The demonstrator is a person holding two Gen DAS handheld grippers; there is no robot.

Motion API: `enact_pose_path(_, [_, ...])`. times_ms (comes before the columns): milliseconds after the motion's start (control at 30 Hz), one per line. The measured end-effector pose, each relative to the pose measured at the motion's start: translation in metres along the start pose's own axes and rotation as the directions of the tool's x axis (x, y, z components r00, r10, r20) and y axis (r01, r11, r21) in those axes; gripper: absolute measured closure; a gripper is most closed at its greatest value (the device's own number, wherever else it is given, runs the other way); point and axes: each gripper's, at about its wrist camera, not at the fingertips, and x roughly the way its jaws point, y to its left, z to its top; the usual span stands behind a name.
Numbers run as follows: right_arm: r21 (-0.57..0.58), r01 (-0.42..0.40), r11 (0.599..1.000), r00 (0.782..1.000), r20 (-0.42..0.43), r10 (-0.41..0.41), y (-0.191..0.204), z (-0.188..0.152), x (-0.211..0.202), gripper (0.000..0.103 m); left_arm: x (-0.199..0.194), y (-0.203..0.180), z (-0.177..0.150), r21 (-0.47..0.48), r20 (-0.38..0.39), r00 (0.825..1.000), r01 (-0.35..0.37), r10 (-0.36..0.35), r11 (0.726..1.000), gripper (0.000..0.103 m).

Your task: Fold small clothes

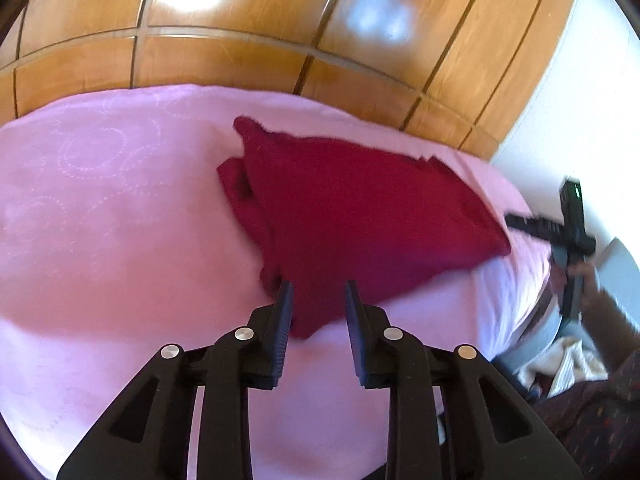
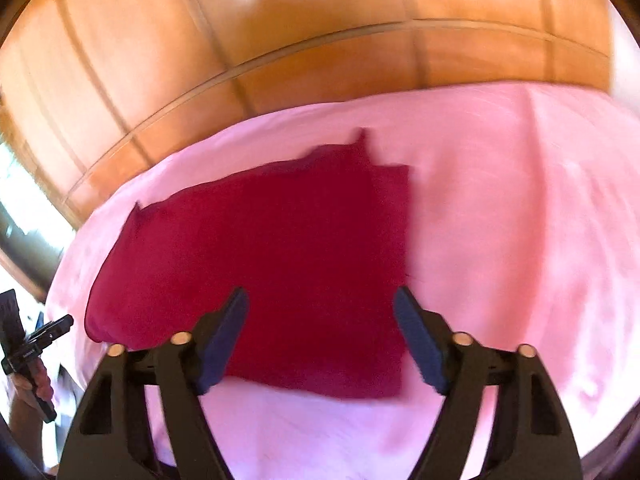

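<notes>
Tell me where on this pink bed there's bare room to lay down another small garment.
Bare pink bedspread lies left of the red garment in the left wrist view, bordered by the wooden wardrobe. The right wrist view shows more bare cover right of it. It is crowded around the garment, with both grippers close.

My left gripper [image 1: 316, 292] is matte black plastic: two ribbed, wedge-shaped fingers [image 1: 282, 320] on angled arms, each pinned with round silver rivets [image 1: 244, 334]. My right gripper [image 2: 320, 300] matches, its rivets [image 2: 180, 338] copper-tinted. At four o'clock, my dark speckled sleeve [image 1: 600, 408].
</notes>
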Motion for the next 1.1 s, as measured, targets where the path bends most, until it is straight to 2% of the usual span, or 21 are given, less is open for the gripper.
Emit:
enact_pose_path(133, [0.032,0.024,0.999,0.999,-0.040,-0.023,-0.024,-0.020,-0.007,0.048,0.022,-0.028,0.012,0.033,0.006,0.999,0.042,-0.043,0.999,0.078])
enact_pose_path(200, [0.033,0.014,0.999,0.999,-0.053,-0.012,-0.026,-0.028,-0.005,0.049,0.033,-0.040,0.016,0.048,-0.004,0.998,0.066,-0.066,0.997,0.078])
enact_pose_path(367, [0.034,-0.019,0.999,0.999,-0.050,0.021,-0.022,-0.029,0.010,0.053,0.068,-0.062,0.020,0.051,-0.043,0.997,0.059,-0.057,0.997,0.078])
enact_pose_path(400, [0.023,-0.025,0.999,0.998,-0.055,0.026,-0.019,-0.028,0.014,0.057,0.076,-0.064,0.022,0.040,-0.053,0.997,0.056,-0.054,0.998,0.078])
enact_pose_path(433, [-0.001,-0.031,1.000,0.997,-0.065,0.031,-0.015,-0.026,0.016,0.079,0.081,-0.065,0.022,0.037,-0.055,0.998,0.046,-0.044,0.998,0.078])
enact_pose_path(467, [-0.037,-0.011,0.999,0.997,-0.072,0.009,-0.010,-0.025,0.017,0.093,0.086,-0.065,0.022,0.035,-0.061,0.998,0.031,-0.029,0.999,0.078])
enact_pose_path(567, [-0.070,0.012,0.997,0.999,-0.044,-0.015,-0.008,-0.025,0.007,0.095,0.096,-0.061,0.020,0.019,-0.081,0.996,-0.022,0.024,1.000,0.078])
enact_pose_path(700, [0.011,0.040,0.999,0.994,-0.106,-0.039,-0.031,-0.038,0.027,0.096,0.106,-0.052,0.016,-0.020,-0.104,0.994,-0.030,0.028,0.999,0.078])
enact_pose_path(800, [0.023,0.035,0.999,0.995,-0.093,-0.033,-0.029,-0.036,0.024,0.095,0.103,-0.056,0.018,-0.008,-0.095,0.995,-0.037,0.036,0.999,0.078])
enact_pose_path(833, [0.020,0.033,0.999,0.995,-0.096,-0.031,-0.028,-0.033,0.023,0.094,0.102,-0.055,0.018,-0.005,-0.092,0.995,-0.033,0.033,0.999,0.071])
enact_pose_path(867, [0.011,0.037,0.999,0.994,-0.099,-0.036,-0.026,-0.030,0.020,0.087,0.101,-0.055,0.019,-0.012,-0.086,0.996,-0.015,0.014,1.000,0.063])
enact_pose_path(967, [0.005,0.040,0.999,0.998,-0.055,-0.040,-0.021,-0.014,0.007,0.067,0.098,-0.056,0.019,-0.019,-0.074,0.997,-0.013,0.011,1.000,0.059])
enact_pose_path(1100, [0.000,0.014,1.000,1.000,0.001,-0.014,-0.009,0.016,0.009,0.066,0.097,-0.060,0.023,-0.014,-0.048,0.999,-0.022,0.021,1.000,0.059])
